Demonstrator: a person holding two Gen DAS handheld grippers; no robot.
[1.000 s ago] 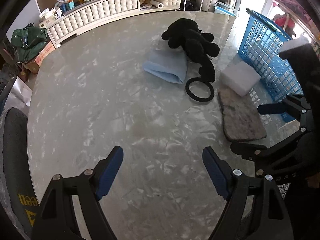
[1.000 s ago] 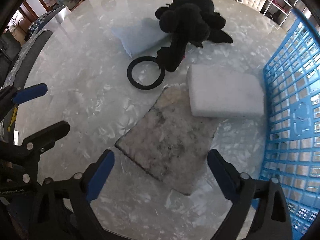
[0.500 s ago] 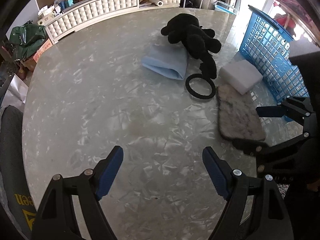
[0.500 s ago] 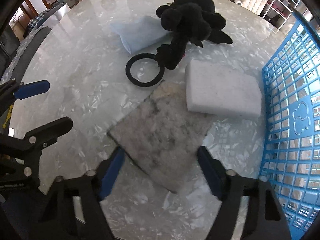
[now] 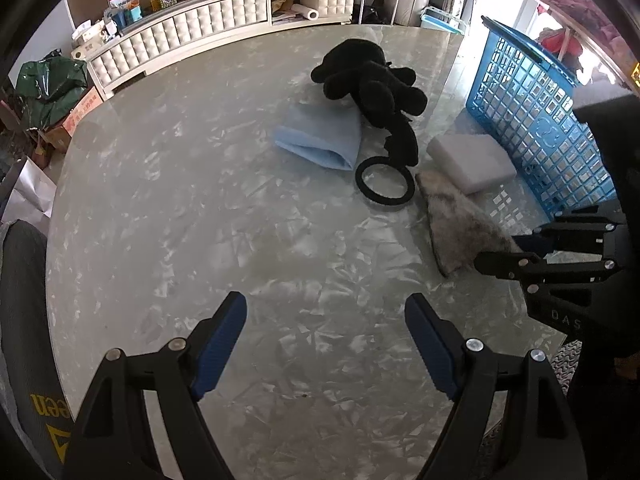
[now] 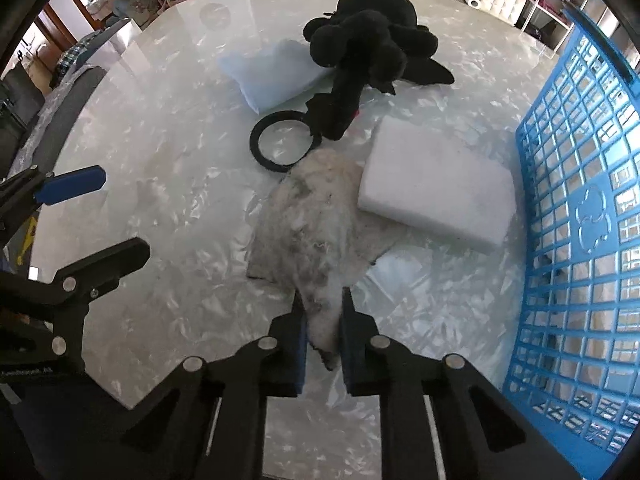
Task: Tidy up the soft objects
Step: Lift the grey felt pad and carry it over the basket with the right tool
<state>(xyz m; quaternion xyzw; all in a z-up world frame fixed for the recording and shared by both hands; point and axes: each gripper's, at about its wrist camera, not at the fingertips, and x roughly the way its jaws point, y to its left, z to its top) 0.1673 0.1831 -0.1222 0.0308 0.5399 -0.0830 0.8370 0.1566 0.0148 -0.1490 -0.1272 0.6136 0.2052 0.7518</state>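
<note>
1. My right gripper (image 6: 322,312) has its blue pads pinched together on the near corner of the grey fuzzy fabric mat (image 6: 316,232), which bunches upward from the marbled table (image 6: 168,152).
2. My left gripper (image 5: 326,336) hangs spread wide above bare tabletop, holding nothing.
3. At the mat's 1 o'clock a white foam block (image 6: 436,188) touches it; at 11 o'clock lies a black fabric ring (image 6: 280,140).
4. Beyond those, a black plush toy (image 6: 368,44) overlaps a folded pale-blue cloth (image 6: 272,72).
5. A blue plastic lattice basket (image 6: 580,208) stands at 3 o'clock.

Glossy marbled table (image 6: 168,128), fuzzy grey pad (image 6: 316,232), blue plastic basket (image 6: 580,208).
</note>
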